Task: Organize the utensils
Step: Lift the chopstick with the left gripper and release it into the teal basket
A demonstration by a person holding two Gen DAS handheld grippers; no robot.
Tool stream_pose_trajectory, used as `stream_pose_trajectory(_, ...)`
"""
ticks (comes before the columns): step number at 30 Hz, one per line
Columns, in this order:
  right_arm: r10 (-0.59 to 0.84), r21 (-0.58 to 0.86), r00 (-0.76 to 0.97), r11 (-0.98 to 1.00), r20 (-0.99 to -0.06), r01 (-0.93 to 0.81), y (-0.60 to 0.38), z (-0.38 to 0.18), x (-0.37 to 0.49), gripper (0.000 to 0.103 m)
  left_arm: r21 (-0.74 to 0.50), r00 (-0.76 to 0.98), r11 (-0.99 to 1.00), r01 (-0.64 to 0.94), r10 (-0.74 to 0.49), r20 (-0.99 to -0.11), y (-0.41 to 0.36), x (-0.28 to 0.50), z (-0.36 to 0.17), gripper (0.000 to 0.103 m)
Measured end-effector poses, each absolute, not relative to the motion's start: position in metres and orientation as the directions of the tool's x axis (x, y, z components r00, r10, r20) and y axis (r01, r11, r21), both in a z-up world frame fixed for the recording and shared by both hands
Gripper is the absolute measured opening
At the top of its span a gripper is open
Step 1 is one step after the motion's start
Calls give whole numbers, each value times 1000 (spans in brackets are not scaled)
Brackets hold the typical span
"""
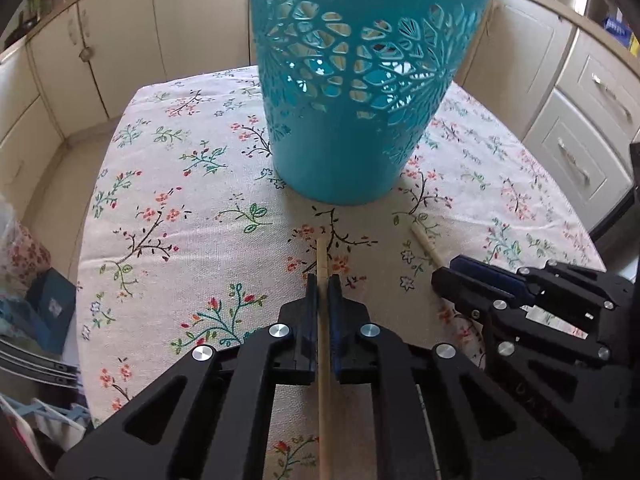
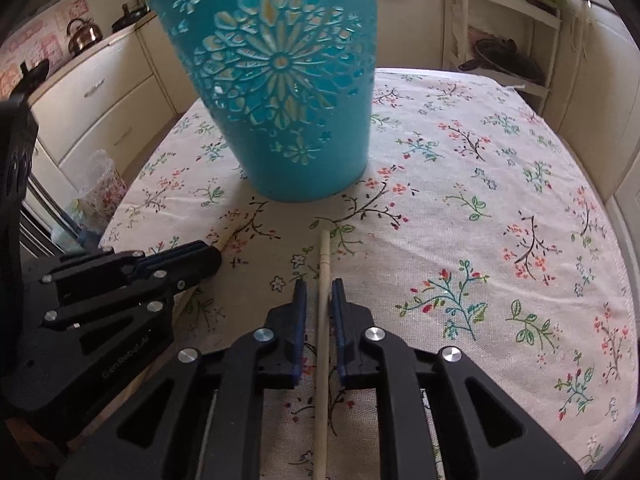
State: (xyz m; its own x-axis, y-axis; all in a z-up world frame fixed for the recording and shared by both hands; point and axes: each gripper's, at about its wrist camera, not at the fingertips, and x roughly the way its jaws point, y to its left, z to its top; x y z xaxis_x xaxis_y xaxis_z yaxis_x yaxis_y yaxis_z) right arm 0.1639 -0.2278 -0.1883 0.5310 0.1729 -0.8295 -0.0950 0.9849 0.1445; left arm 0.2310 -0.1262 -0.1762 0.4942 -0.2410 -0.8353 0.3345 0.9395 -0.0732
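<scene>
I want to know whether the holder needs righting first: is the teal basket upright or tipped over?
Upright. The teal basket stands on its narrow base on the floral tablecloth, widening upward, in both wrist views.

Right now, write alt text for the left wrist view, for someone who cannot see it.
The left gripper is shut on a wooden chopstick that lies on a floral tablecloth and points toward a teal cut-out basket standing just ahead. At the right, the right gripper sits over a second chopstick.
</scene>
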Motion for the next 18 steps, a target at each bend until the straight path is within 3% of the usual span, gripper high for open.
stream_pose_trajectory(4, 192, 164, 528, 981, -827, -99, -231, -189, 164, 6, -16, 501, 929, 370, -214, -839, -134, 230, -176, 5)
stream_pose_trajectory(10, 251, 248, 518, 966, -818, -76, -239, -190, 163, 6, -156, 489, 929, 335, -313, -814, -108, 224, -169, 5)
stream_pose_trajectory(18, 261, 280, 525, 959, -810, -45, -244, -191, 162, 6, -333, 655, 860, 387, -511, -557, -58, 201, -77, 5)
